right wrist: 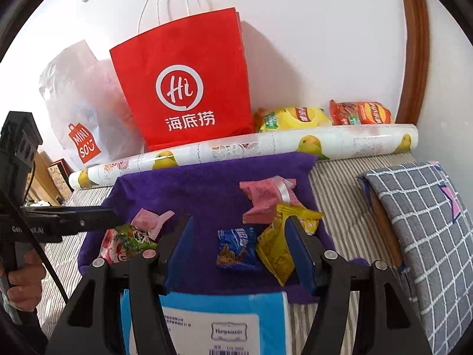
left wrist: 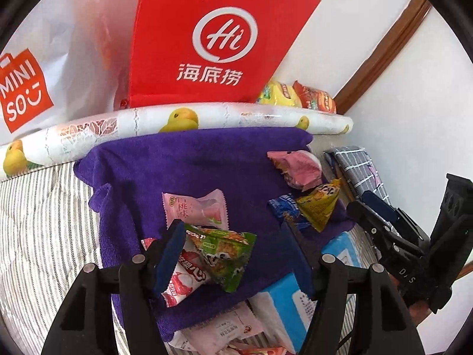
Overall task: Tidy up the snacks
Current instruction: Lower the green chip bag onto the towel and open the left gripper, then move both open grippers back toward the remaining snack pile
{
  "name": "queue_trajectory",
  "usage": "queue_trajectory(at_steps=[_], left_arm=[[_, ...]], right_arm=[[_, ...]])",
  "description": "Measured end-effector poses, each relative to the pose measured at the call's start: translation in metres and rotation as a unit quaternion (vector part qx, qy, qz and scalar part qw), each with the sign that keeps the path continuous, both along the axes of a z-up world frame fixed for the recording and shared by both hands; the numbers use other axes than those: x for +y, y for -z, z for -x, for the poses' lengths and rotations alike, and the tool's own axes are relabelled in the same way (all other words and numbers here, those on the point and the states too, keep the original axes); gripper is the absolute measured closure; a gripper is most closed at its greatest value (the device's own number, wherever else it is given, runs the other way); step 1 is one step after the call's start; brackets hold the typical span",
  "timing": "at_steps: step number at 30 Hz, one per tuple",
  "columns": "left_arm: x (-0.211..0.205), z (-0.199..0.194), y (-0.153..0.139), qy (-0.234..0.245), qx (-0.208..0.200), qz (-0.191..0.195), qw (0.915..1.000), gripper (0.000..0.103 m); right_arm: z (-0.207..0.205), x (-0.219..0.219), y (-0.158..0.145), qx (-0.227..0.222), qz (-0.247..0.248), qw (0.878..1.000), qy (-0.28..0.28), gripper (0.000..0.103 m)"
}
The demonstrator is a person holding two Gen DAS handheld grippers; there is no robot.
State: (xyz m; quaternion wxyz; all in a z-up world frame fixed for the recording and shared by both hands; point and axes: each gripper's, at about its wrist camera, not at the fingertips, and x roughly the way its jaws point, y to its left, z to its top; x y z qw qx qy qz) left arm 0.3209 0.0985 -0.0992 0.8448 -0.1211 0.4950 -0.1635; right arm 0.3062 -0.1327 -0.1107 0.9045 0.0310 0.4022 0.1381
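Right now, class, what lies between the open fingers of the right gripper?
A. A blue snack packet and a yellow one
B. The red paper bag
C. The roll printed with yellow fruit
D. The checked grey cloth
A: the right gripper stands open around the blue snack packet and the yellow snack packet on the purple towel.

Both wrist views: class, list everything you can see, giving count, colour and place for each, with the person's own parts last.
Paper bag: 1, red, back by wall.
Plastic bag: 1, white, left of paper bag.
Chip packs: 2, yellow and red, right of paper bag.
Roll: 1, white with yellow fruit, before the bags.
Towel: 1, purple, centre.
Snack packets: about 7, mixed colours, on towel.
Box: 1, blue, near edge.
Cushion: 1, grey check, right.
Left gripper: black, fingers open.
Right gripper: black, fingers open.
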Motion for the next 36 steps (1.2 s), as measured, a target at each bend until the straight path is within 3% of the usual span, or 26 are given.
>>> queue_trajectory(at_steps=[9, 23, 36], left_arm=[[-0.005, 0.011, -0.019, 0.010, -0.019, 0.001, 0.9998, 0.038], [-0.018, 0.030, -0.041, 0.033, -0.039, 0.009, 0.9986, 0.038], [-0.028, 0.046, -0.053, 0.053, -0.054, 0.014, 0.9970, 0.038]], right_arm=[[0.017, -0.015, -0.016, 0.003, 0.015, 1.000, 0.021, 0.031], [0.050, -0.048, -0.016, 0.047, 0.007, 0.997, 0.054, 0.031], [0.086, -0.061, -0.012, 0.061, 0.009, 0.995, 0.078, 0.031]])
